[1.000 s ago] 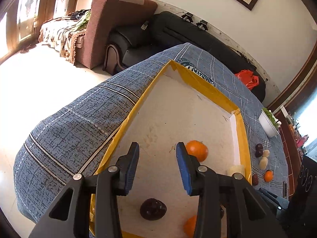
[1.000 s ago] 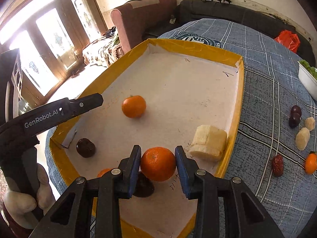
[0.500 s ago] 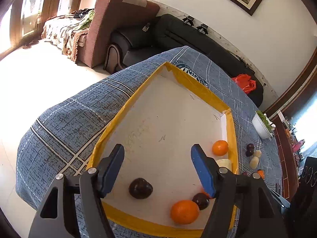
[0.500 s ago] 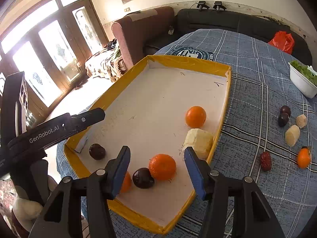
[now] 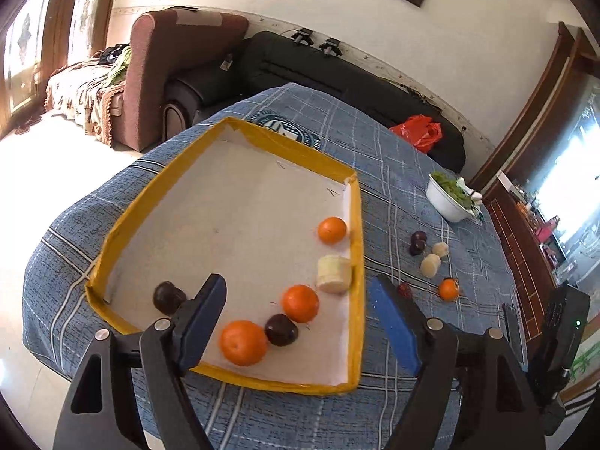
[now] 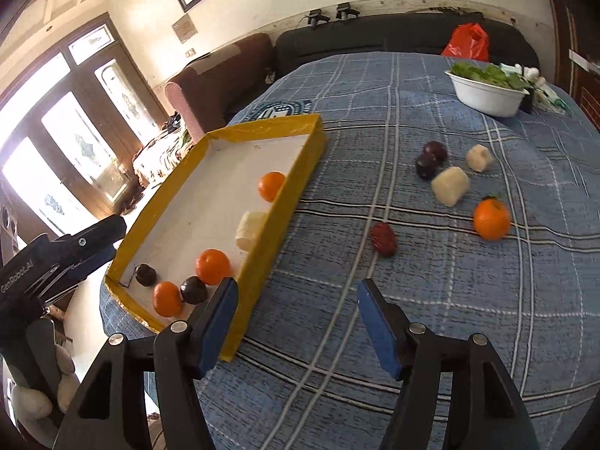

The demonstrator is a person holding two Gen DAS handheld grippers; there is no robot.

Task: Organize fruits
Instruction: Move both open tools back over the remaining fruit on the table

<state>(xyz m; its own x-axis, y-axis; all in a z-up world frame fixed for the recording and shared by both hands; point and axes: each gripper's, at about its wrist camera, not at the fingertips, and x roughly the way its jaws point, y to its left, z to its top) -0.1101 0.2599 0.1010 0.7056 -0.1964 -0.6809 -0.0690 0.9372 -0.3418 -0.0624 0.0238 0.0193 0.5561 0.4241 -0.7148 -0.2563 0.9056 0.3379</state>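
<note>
Hovering apart and empty, the right tongs (image 6: 296, 322) are facing the dark red oblong date (image 6: 383, 239) lying ahead on the blue checked worktop (image 6: 468, 300), nearer than the open left tongs (image 5: 300, 324) over the yellow-rimmed tray (image 5: 358, 262).

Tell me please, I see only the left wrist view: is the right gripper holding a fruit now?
Observer: No. The right gripper is open and empty, above the tablecloth, just outside the tray.
Operator: Which fruit is nearest in front of it?
Observer: The red date. It lies alone on the cloth, apart from the other fruits. In your view, a finger half hides it.
</note>
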